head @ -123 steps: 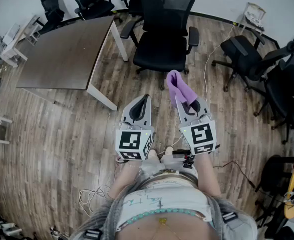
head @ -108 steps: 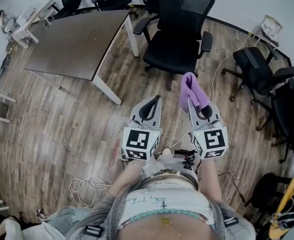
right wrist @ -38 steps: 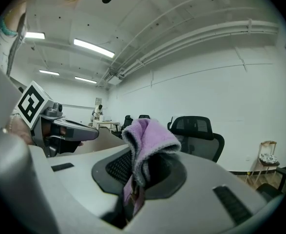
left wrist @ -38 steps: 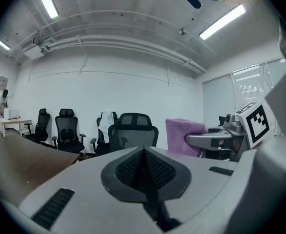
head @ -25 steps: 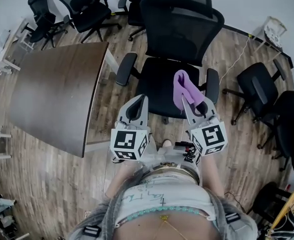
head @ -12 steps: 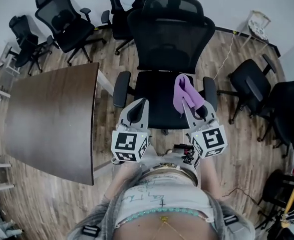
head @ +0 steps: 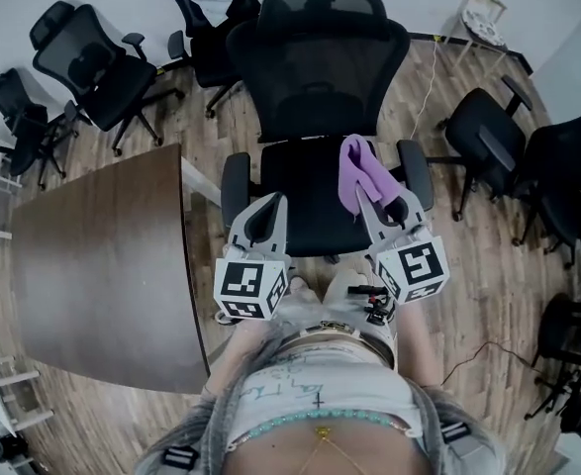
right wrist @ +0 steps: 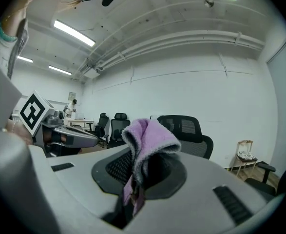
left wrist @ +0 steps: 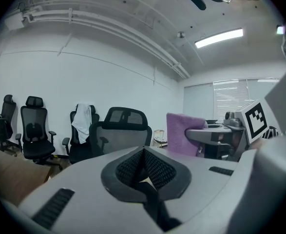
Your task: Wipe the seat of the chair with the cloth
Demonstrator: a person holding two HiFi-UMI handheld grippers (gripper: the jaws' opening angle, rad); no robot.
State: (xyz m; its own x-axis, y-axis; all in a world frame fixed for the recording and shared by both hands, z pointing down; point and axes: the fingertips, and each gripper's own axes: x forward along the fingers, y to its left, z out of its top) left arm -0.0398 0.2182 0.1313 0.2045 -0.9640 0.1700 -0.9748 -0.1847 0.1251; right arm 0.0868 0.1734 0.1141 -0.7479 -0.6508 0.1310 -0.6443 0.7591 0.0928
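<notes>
Nearest to the person, both grippers are held just in front of the seat [head: 305, 186] of the black chair. The left gripper [head: 272, 202] is over the front left corner of the seat. Its jaws are pressed together and nothing is between them. The right gripper [head: 377, 201] is over the front right part of the seat, beside the right armrest [head: 415, 171]. Its jaws are closed on the purple cloth [head: 357, 171]. The cloth is pinched at its lower part and stands up from the jaws as a folded lump over the right side of the seat. Both gripper views look level towards the far wall, so I judge that the cloth is in the air above the seat and the wiping has not begun.

To wipe well, the right gripper should tip downward until the loose part of the cloth lies flat on the seat. It should then go with light pressure in long strokes that overlap, from the back of the seat to its front. Only a little of the cloth is pinched, so hard rubbing may pull it out. The chair may turn, and the left gripper could steady the left armrest [head: 234, 181].

Behind the seat is the backrest [head: 320, 67]. To the left of the seat stands a brown table [head: 102, 255], and other chairs [head: 92, 62] are farther behind it.
</notes>
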